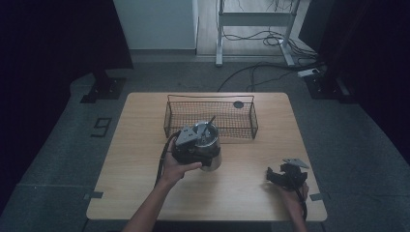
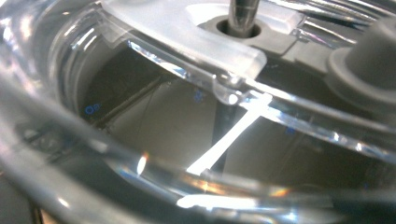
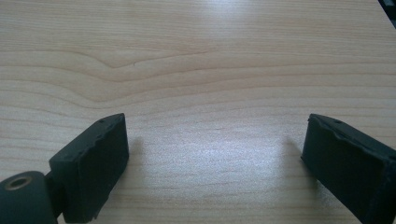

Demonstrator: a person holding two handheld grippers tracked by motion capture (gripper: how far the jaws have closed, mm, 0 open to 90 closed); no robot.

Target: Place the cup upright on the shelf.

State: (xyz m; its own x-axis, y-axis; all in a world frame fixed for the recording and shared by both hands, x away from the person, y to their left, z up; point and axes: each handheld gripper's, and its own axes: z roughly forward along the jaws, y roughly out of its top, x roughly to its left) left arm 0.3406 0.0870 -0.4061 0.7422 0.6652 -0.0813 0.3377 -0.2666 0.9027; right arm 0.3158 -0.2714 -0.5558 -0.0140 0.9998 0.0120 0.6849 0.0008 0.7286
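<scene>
Currently, findings run from your side of the table outward.

Right gripper [image 1: 283,176]: resting low near the front right corner of the table [image 1: 145,145]. In the right gripper view its jaws stand wide apart with nothing but bare wood between them. It plays no part in the work at hand.

Left gripper [image 1: 193,147]: set against the side of the steel cup [image 1: 212,154] at mid-table. Whether the jaws clamp the cup I cannot tell; your hand and the gripper body cover them.

Cup detail: the left gripper view sits right against a clear lid [image 2: 196,37] with a metal straw [image 2: 243,14] through its hole. The cup stands just in front of the basket.

Step in hand: by my judgement, carrying the cup toward the wire basket [image 1: 212,118].

Next move: you need to clear the near rim of the basket, keep the cup upright so the straw does not snag on the wire, then lower it inside before you let go.
</scene>
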